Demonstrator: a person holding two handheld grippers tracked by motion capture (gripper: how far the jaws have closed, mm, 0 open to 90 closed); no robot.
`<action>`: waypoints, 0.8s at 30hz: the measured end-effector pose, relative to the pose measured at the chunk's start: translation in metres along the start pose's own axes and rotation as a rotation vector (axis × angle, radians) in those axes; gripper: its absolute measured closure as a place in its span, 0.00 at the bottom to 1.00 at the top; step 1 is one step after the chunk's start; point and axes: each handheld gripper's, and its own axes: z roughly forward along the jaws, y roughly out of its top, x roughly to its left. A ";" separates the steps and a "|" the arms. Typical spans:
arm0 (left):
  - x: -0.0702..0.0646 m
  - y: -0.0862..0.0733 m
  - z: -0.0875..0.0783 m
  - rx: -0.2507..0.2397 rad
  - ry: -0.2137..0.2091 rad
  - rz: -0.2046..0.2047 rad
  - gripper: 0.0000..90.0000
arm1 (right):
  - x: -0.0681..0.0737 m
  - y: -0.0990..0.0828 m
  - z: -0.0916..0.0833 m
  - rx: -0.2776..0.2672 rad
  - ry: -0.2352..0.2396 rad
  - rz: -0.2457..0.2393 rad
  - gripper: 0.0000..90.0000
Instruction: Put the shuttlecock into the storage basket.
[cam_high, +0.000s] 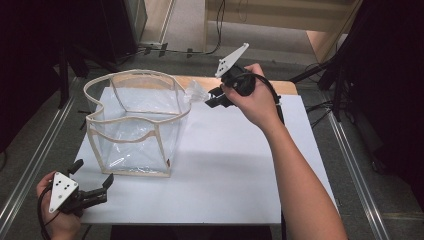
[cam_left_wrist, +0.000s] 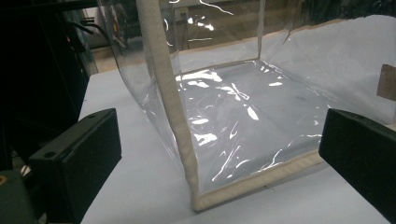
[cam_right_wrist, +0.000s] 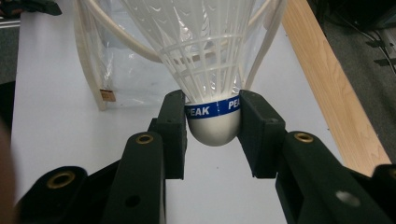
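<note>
A clear plastic bag (cam_high: 137, 125) with cream fabric trim stands open-topped on the left half of the white table (cam_high: 235, 170). My right gripper (cam_high: 207, 100) is held above the table at the bag's far right corner, shut on a white plastic shuttlecock (cam_high: 196, 92). In the right gripper view its jaws clamp the shuttlecock's white cap (cam_right_wrist: 212, 125) with the blue band, the skirt pointing toward the bag (cam_right_wrist: 116, 70). My left gripper (cam_high: 95, 187) rests open near the table's front left corner. Its jaws frame the bag's near corner seam (cam_left_wrist: 173, 116) without touching it.
A wooden strip (cam_high: 280, 86) runs along the table's far edge. Metal rails (cam_high: 355, 170) flank the table on both sides, with cables and dark stands on the floor beyond. The white surface to the right of the bag is bare.
</note>
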 end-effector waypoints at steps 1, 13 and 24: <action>0.000 0.000 0.000 0.000 -0.001 0.000 0.00 | 0.001 0.002 0.002 0.001 0.000 -0.002 0.69; 0.000 0.000 0.000 -0.004 -0.002 -0.011 0.00 | 0.003 0.019 0.013 -0.014 0.014 -0.018 0.69; 0.001 0.000 0.000 -0.004 -0.003 -0.014 0.00 | 0.005 0.032 0.022 -0.013 0.026 -0.026 0.69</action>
